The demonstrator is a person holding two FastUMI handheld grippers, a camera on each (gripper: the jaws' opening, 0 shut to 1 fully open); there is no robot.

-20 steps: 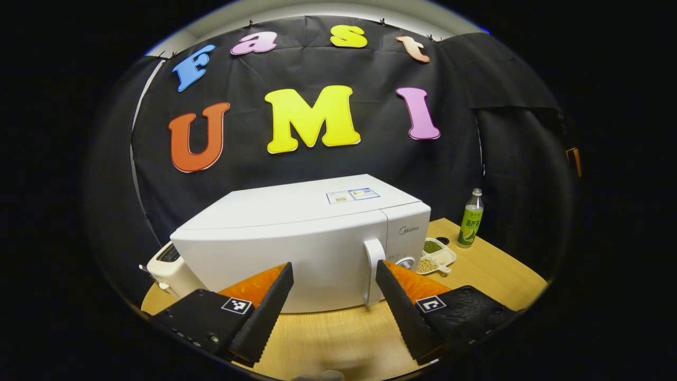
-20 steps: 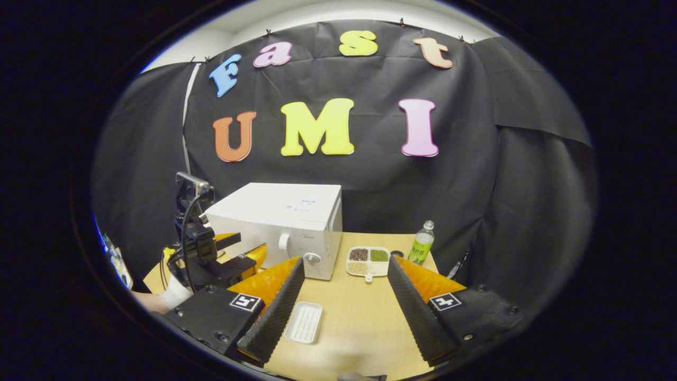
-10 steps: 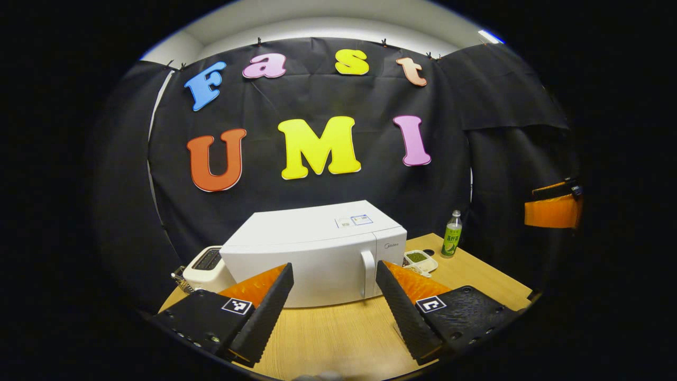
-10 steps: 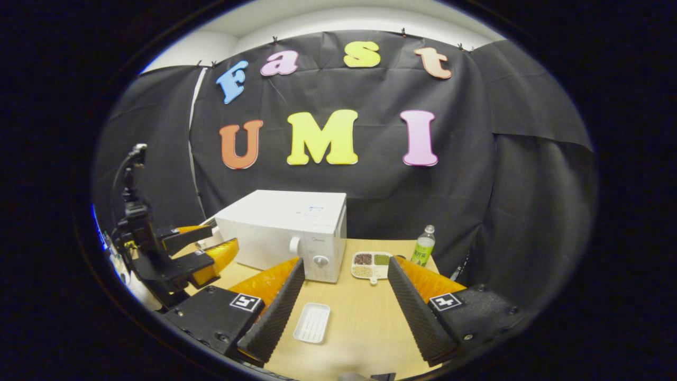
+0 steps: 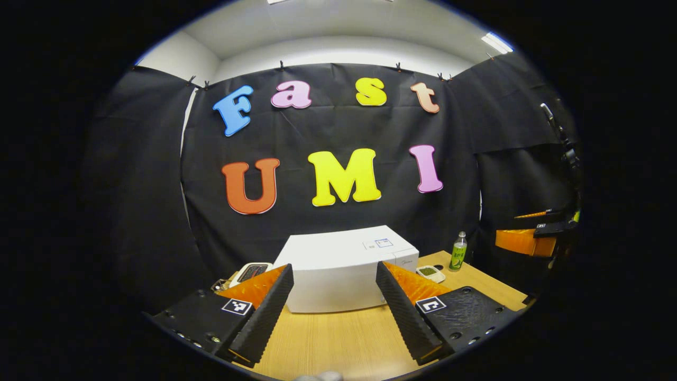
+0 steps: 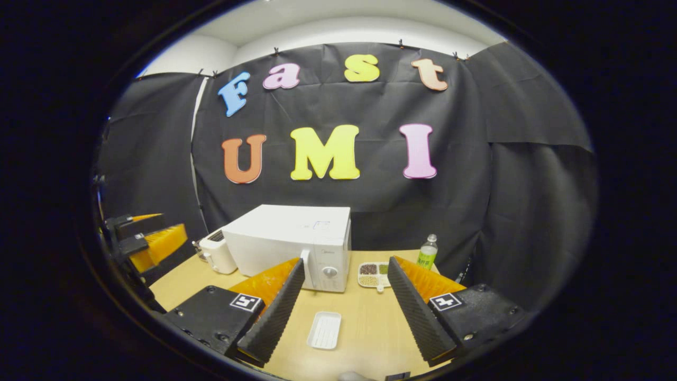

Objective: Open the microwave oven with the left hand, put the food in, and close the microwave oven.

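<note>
Your left gripper (image 5: 334,296) and right gripper (image 6: 344,293) stand wide apart, empty, well back from the shut microwave (image 6: 296,243); tray (image 6: 325,330) lies before you on the table (image 6: 365,323), presumably staged for loading.

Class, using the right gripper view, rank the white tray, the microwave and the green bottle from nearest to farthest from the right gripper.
1. White tray, between the jaws.
2. Microwave, mid-table, left.
3. Green bottle, back right by the cloth.

Black cloth wall (image 6: 476,159), white ceiling (image 5: 338,32), light wooden table (image 6: 365,333).
</note>
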